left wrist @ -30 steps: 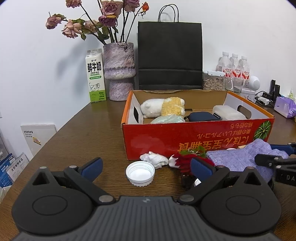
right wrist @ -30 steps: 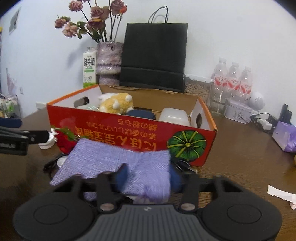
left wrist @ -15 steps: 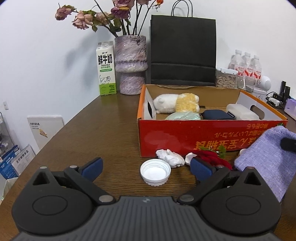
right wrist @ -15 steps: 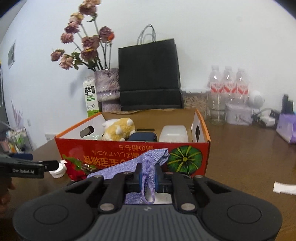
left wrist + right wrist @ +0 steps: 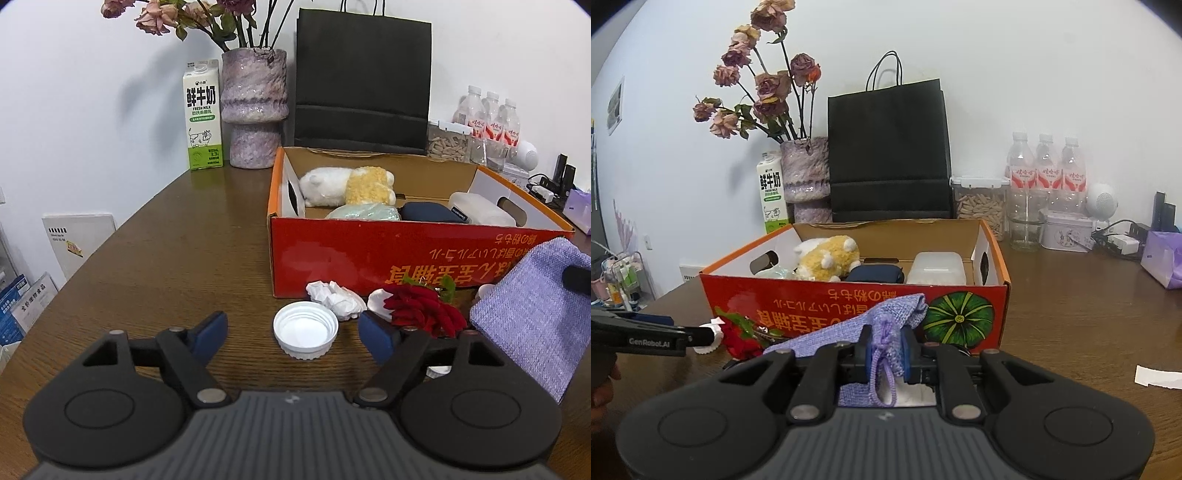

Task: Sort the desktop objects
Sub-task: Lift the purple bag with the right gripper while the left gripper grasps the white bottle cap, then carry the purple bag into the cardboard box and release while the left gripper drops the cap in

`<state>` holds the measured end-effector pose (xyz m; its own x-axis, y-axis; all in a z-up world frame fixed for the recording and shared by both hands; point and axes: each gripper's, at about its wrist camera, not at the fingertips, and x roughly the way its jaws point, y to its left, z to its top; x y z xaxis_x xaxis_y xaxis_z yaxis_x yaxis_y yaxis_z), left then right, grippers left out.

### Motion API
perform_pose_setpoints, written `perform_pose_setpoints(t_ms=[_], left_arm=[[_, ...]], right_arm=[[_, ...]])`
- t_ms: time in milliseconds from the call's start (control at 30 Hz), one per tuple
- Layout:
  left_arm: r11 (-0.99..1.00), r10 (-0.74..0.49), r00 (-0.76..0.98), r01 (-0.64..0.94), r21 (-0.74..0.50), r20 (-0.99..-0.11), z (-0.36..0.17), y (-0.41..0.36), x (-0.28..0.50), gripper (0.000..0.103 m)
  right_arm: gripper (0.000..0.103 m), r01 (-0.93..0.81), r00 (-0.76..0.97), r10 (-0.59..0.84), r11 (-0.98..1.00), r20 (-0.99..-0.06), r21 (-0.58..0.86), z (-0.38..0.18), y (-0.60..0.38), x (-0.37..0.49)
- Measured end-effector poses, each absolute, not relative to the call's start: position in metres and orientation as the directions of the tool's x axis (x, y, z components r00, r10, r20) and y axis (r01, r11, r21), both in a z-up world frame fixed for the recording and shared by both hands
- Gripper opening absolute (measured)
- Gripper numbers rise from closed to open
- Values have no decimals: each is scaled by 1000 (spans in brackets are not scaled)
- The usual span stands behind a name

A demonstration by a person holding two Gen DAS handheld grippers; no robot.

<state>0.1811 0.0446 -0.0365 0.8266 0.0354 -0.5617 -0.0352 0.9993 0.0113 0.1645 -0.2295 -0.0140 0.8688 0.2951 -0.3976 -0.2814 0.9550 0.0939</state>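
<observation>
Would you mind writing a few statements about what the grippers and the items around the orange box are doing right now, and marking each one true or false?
1. The right gripper is shut on the purple knitted pouch. True.
2. The left gripper holds the white bottle cap. False: its jaws are open, and the cap lies on the table between them, ungripped.
3. The plush toy lies inside the orange box. True.
4. The red rose lies inside the box. False: it lies on the table in front of the box.
5. The milk carton stands upright beside the vase. True.
</observation>
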Motion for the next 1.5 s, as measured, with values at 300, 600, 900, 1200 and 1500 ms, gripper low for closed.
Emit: perform_pose_setpoints(t_ms=[300,600,900,1200,1500], left_arm=[[999,-24,792,-10,-52,-611,-43,51,192,41],[998,-41,829,8,-61,-557,-33,51,180,41],[997,-29,872,-7,-71,-489,-14,53,168,41],[996,-81,903,54,-75,-421,19,42,168,41],[993,-112,921,94,-66,-373,51,16,210,41]], right_arm=[[13,-282,866,296,955,-402,96,-15,-228,165],[13,-305,878,327,945,-350,118,-8,-230,155],[13,-320,895,366,925,-256,205,18,-241,149],[13,-338,907,380,914,-181,224,55,-244,166],[13,-312,923,356,915,-146,257,76,-230,222]])
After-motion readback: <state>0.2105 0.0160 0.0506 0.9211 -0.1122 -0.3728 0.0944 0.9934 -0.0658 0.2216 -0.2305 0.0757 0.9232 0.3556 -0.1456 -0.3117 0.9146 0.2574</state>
